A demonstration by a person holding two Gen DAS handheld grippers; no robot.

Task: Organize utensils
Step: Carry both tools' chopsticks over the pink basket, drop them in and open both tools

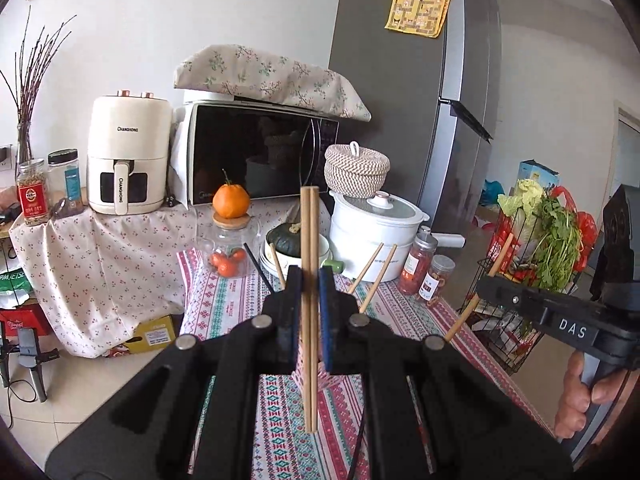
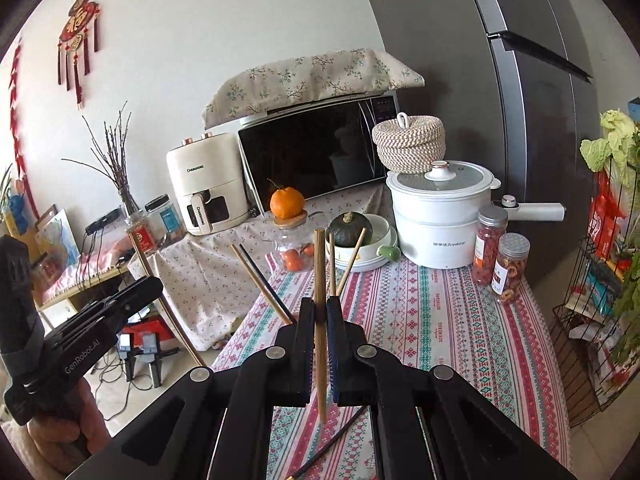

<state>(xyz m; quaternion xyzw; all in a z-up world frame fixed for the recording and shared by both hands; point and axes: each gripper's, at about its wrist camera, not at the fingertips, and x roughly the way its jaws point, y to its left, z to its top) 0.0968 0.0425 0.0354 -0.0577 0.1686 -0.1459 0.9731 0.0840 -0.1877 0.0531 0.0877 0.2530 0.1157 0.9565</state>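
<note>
The left claw was clenched on a pair of wooden chopsticks, 2 sticks side by side and nearly upright, their tips rising in front of the microwave and their lower ends hanging above the patterned desk. The right claw was clamped on a single wooden chopstick, also nearly upright, its lower end above the desk. Behind the claws, more loose chopsticks, wooden and black, leaned at angles from a pink holder mostly hidden by the left claw. A black chopstick lay flat on the cloth beneath the right claw.
</note>
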